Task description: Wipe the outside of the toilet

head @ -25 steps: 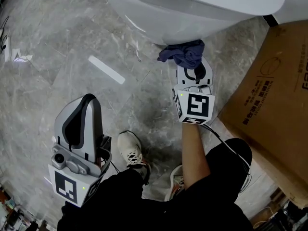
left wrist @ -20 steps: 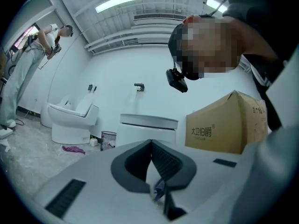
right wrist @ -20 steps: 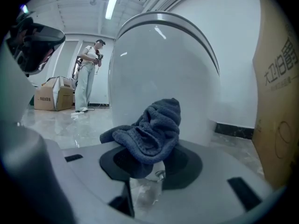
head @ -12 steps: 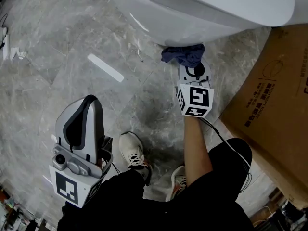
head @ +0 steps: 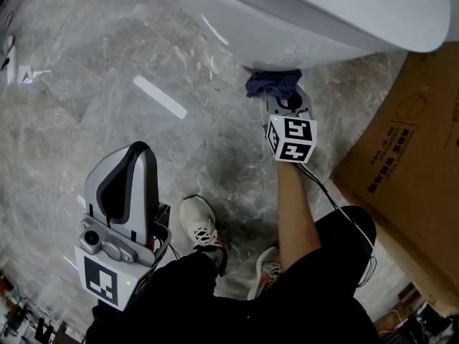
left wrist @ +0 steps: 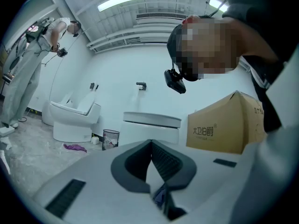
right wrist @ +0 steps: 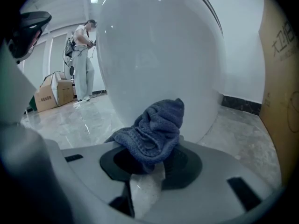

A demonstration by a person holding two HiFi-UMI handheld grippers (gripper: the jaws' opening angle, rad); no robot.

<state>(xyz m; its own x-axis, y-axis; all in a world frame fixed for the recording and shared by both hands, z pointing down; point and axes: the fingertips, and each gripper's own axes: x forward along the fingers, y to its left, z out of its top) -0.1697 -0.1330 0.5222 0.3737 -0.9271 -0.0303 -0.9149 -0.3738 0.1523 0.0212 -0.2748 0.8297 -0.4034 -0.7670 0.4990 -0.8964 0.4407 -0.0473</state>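
Toilet (head: pixel 308 13), mid-wipe low on its outer bowl. Clamped a bunched blue cloth (head: pixel 272 83) in the right gripper (head: pixel 287 100), under the toilet's front curve and apparently touching it. Held the left gripper (head: pixel 128 165) well away from the toilet, jaws together on nothing. Probably called for steady pressure and strokes following the curve, cloth pushed ahead of the jaws to spare the porcelain. Looked white, glossy and smooth, streaked with light reflections, without obvious dirt. Stood on grey marble floor (head: pixel 107 49), cardboard box (head: pixel 409 135) just beside.
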